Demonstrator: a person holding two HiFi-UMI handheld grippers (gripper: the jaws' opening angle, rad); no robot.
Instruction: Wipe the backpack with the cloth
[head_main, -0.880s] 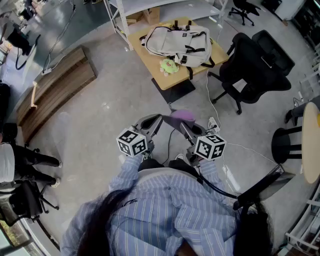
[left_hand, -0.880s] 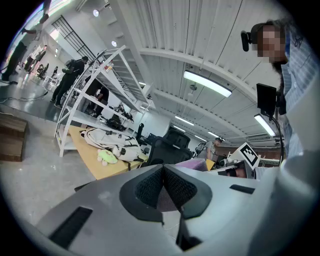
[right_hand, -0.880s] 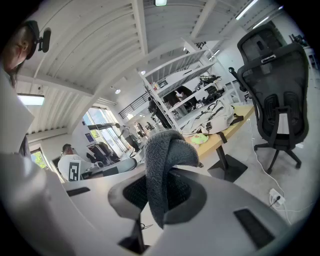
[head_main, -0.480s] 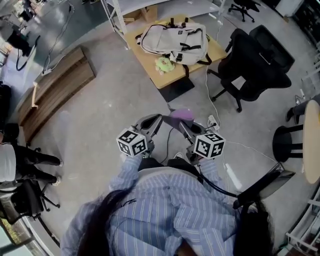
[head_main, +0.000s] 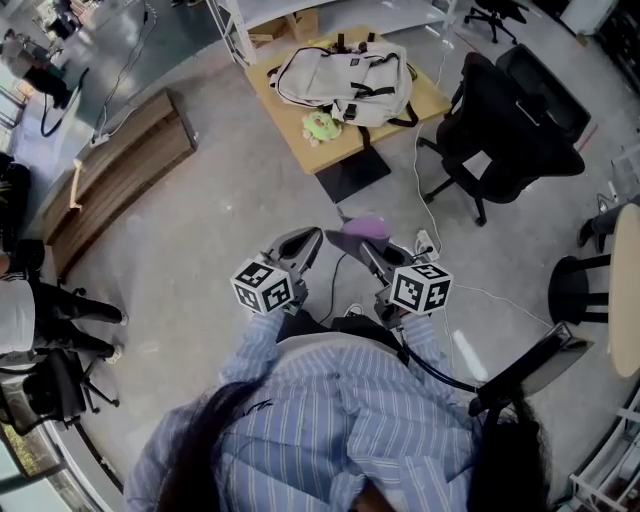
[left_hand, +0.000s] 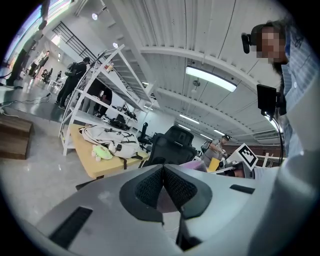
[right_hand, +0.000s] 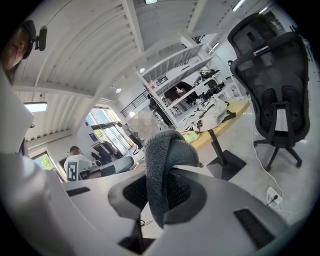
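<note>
Closest to me, my left hand-held gripper (left_hand: 163, 170) is clenched on nothing: its two ribbed pads meet at the tip with no cloth or strap between them. Just beside it, my right hand-held gripper (right_hand: 160, 200) is clamped on the cloth (right_hand: 165, 160), a grey-purple towelling piece that bunches up over the jaws and hangs down between the pads. From the head view, both sit in front of my chest, tips angled toward each other, the left (head_main: 312, 235) bare and the right (head_main: 352, 245) carrying the cloth (head_main: 364, 228) over the bare grey floor (head_main: 220, 210).

Farther out, well apart from me, stands the yellow counter (head_main: 290, 125). The pale backpack (head_main: 345, 80) lies flat on it, black straps across its face, with a green soft toy (head_main: 320, 125) just beside its near edge. A black office chair (head_main: 510, 120) stands to the right of the counter.

As I judge it, the wiping has not begun. The cloth is secured, and that is the only part done. I have yet to cross the floor to the counter, perhaps steady the backpack with my free left tool, and then run the cloth over its surface.
</note>
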